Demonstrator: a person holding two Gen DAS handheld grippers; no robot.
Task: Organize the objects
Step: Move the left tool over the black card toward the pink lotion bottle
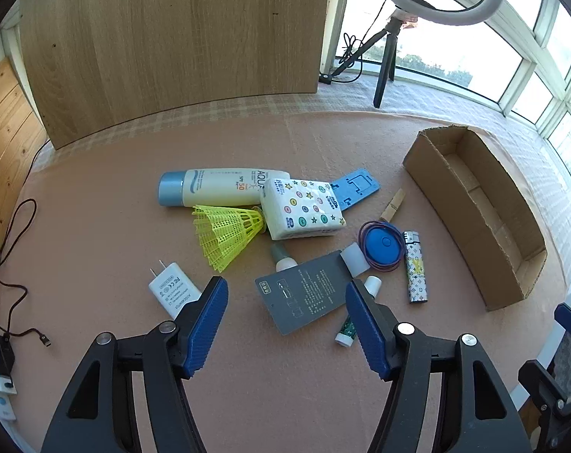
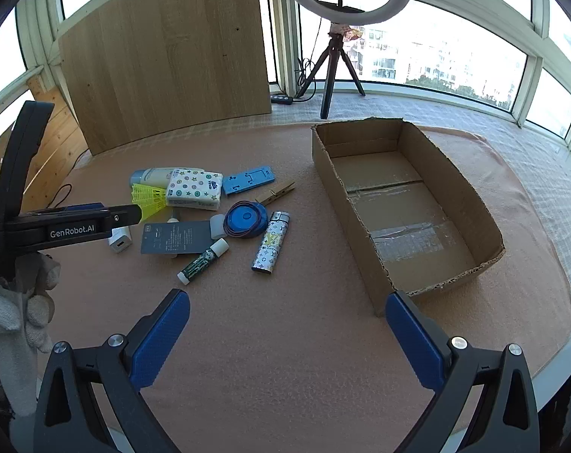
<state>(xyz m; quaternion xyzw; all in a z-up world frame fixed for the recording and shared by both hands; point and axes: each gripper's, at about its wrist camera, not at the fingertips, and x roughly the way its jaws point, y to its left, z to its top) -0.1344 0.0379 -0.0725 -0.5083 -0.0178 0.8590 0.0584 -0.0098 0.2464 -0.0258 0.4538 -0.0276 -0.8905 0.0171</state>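
Observation:
A pile of small objects lies on the pink mat: a sunscreen bottle (image 1: pixel 217 187), a yellow shuttlecock (image 1: pixel 227 234), a tissue pack (image 1: pixel 304 208), a grey card (image 1: pixel 304 295), a patterned lighter (image 1: pixel 415 271), a blue round case (image 1: pixel 383 244), a lip balm (image 2: pixel 203 260), a white charger (image 1: pixel 170 290) and a wooden clothespin (image 2: pixel 276 193). An empty cardboard box (image 2: pixel 474 204) stands to their right. My left gripper (image 1: pixel 285 294) is open, just above the grey card. My right gripper (image 2: pixel 287 309) is open and empty, over bare mat in front of the box.
A wooden board (image 1: pixel 172 37) leans at the back. A ring light on a tripod (image 2: pixel 338 56) stands by the windows. A blue plastic stand (image 1: pixel 355 188) lies behind the tissue pack. Cables (image 1: pixel 6 264) and a power strip lie at the left edge.

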